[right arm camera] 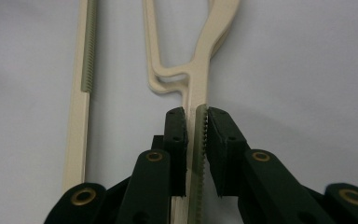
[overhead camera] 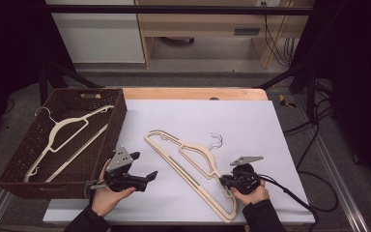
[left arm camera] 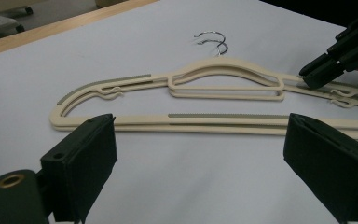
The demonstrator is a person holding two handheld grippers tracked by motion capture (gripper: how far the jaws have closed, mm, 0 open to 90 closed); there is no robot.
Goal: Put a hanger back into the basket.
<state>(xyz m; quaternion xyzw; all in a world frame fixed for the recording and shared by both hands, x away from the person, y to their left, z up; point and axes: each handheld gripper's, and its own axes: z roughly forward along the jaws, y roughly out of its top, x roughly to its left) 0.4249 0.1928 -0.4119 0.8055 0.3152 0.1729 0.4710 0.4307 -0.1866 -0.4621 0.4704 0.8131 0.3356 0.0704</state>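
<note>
1. My right gripper has its jaws clenched on the upper shoulder bar of the cream hangers, gripping right where the grey toothed strip runs; in the right gripper view the bar sits squarely between the two pads.

2. My left gripper is released, jaws spread wide and holding nothing. It hovers over the white sheet on the counter, pointed at the long bottom bar of the hangers from the side.

3. The hangers lie flat on the sheet, at least two stacked one on the other, their metal hooks pointing away from me. They run diagonally across the middle of the counter, well apart from the brown basket at my left, which already holds another hanger.

4. I judge the step in hand to be taking a hanger off the stack, so that it can go into the basket with the other.

5. The next move calls for lifting on the right side without dragging the lower hanger along. My left jaws could pin or catch the bottom bar to separate the two.
</note>
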